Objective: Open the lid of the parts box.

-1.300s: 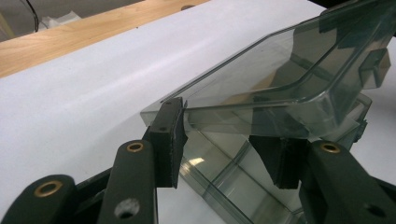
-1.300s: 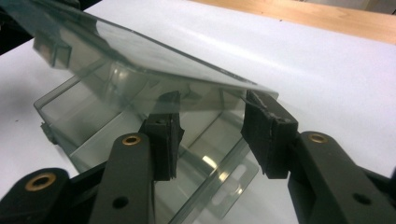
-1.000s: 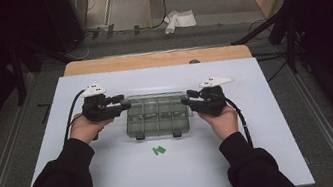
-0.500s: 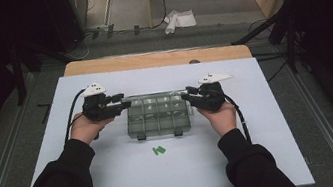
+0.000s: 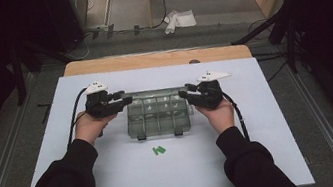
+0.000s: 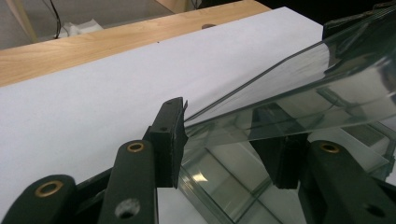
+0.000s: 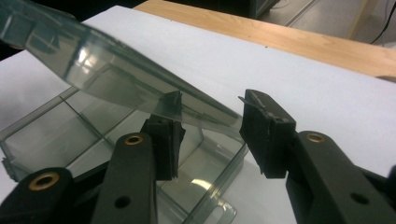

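A clear plastic compartment box (image 5: 158, 117) sits mid-table with its lid (image 5: 154, 94) tilted up from the far hinge. My left gripper (image 5: 125, 100) is at the box's left end. In the left gripper view its jaws (image 6: 226, 140) straddle the lid (image 6: 317, 79): one pad touches the lid's low corner and the other lies under the raised panel, above the box (image 6: 219, 186). My right gripper (image 5: 185, 93) is at the right end. Its jaws (image 7: 210, 126) have just been opening, with the lid (image 7: 93, 60) sloping down between them over the box (image 7: 56, 140). Neither pair clamps the lid.
A small green piece (image 5: 158, 150) lies on the white board (image 5: 264, 149) in front of the box. A wooden strip (image 5: 149, 58) runs along the board's far edge. Both forearms in dark sleeves come in from the near side.
The right hand has shifted slightly at the box's right end and its jaws stand wider. The left hand and the box have stayed where they were.
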`<state>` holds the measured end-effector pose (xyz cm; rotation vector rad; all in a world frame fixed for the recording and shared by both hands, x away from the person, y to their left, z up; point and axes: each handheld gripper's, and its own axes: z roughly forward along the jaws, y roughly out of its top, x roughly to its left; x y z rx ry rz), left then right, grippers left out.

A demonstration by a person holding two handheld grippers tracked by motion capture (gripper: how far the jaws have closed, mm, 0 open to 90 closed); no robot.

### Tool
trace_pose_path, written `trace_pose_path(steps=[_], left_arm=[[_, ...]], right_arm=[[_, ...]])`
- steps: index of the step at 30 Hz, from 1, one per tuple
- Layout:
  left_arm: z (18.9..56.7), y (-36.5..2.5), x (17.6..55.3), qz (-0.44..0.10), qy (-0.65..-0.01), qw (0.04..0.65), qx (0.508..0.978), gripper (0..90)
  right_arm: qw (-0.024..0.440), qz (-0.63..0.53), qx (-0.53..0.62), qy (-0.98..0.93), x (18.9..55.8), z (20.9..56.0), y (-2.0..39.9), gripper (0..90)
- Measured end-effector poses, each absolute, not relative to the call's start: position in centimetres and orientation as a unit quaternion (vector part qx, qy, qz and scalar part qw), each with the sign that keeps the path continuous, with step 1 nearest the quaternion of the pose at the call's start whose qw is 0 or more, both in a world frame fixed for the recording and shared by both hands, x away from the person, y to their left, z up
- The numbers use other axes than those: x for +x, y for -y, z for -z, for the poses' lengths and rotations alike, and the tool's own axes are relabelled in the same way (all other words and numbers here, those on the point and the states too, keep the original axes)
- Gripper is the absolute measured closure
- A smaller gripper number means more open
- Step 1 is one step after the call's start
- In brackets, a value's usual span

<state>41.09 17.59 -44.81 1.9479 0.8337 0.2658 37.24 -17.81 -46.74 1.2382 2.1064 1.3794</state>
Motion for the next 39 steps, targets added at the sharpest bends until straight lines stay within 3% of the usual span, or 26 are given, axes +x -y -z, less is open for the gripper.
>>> trace_pose_path(steps=[17, 39], left_arm=[[45.5, -17.5, 42.1, -0.111, -0.360, 0.488, 0.788, 57.3], [46.4, -17.0, 42.9, -0.120, -0.380, 0.486, 0.778, 57.5]], right_arm=[[0.160, -0.488, 0.446, -0.733, 38.8, 47.9, 17.8, 56.5], [0.164, -0.485, 0.467, -0.721, 39.3, 48.5, 18.1, 70.1]])
